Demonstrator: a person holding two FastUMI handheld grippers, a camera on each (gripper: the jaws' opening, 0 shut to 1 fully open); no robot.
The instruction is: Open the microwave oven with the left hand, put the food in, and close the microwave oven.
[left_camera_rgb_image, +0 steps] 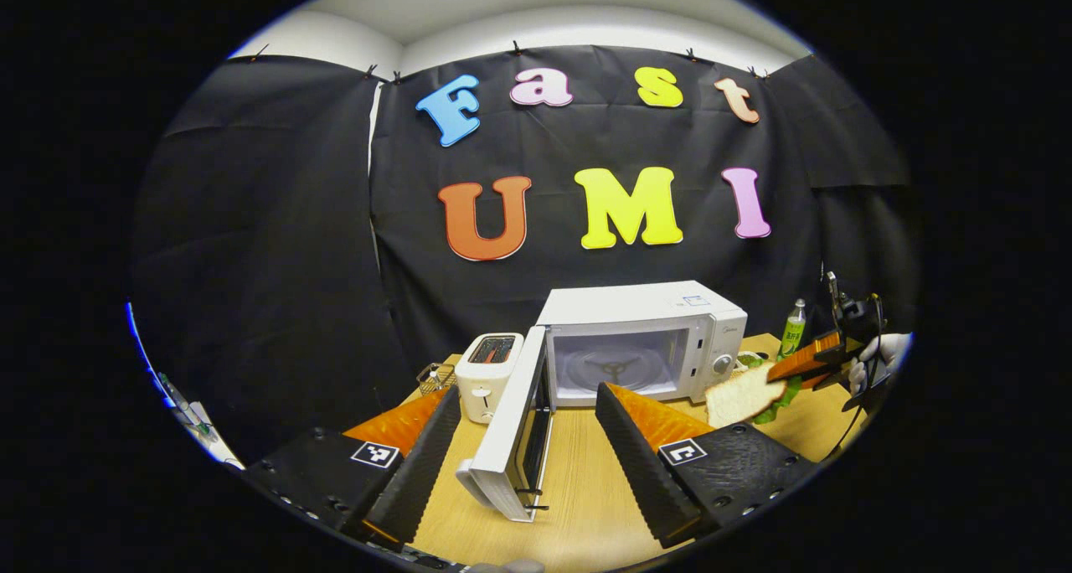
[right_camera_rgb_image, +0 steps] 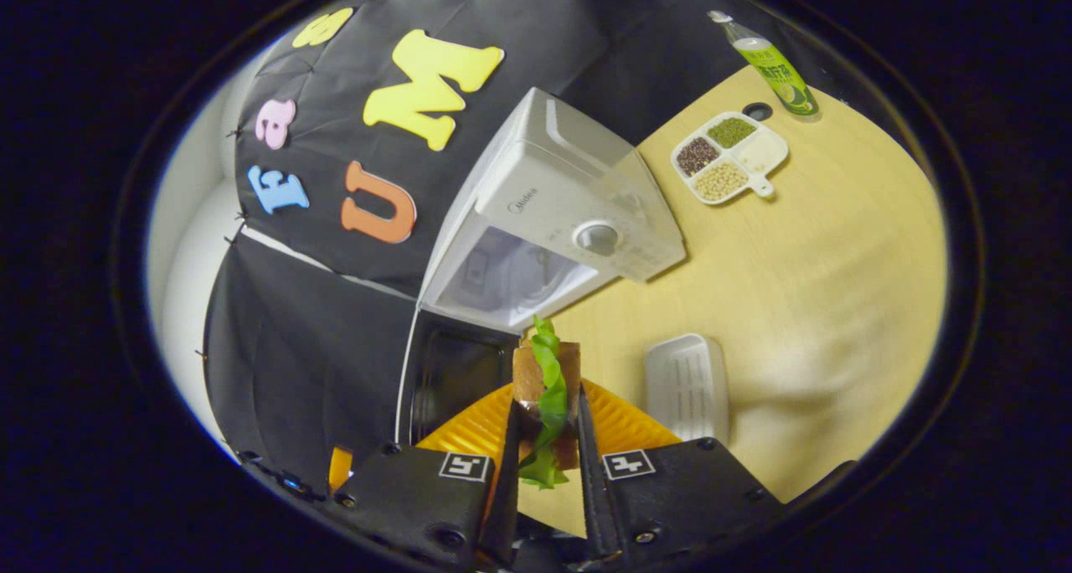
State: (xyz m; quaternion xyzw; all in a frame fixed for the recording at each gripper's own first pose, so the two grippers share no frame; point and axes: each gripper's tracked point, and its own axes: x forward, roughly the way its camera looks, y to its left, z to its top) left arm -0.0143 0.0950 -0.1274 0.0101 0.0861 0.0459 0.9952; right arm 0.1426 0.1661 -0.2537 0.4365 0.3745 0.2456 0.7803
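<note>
The white microwave [left_camera_rgb_image: 645, 338] stands at the back of the wooden table with its door [left_camera_rgb_image: 515, 431] swung wide to the left and the cavity and turntable in sight. My left gripper [left_camera_rgb_image: 529, 391] is open, one finger on each side of the door's free edge, neither pressing on it. To the right, my right gripper [left_camera_rgb_image: 816, 359], held by a gloved hand [left_camera_rgb_image: 879, 355], carries a sandwich [left_camera_rgb_image: 741, 395] of bread and lettuce. In the right gripper view the right gripper [right_camera_rgb_image: 548, 401] is shut on the sandwich [right_camera_rgb_image: 544, 363], in front of the microwave [right_camera_rgb_image: 569, 213] and its open cavity [right_camera_rgb_image: 502, 276].
A white toaster [left_camera_rgb_image: 488, 372] and a wire rack [left_camera_rgb_image: 435, 378] stand left of the microwave. A green bottle [left_camera_rgb_image: 793, 328] is at the back right. A divided plate of beans [right_camera_rgb_image: 729, 156], a bottle [right_camera_rgb_image: 770, 66] and a white ribbed tray [right_camera_rgb_image: 687, 384] lie on the table [right_camera_rgb_image: 837, 263].
</note>
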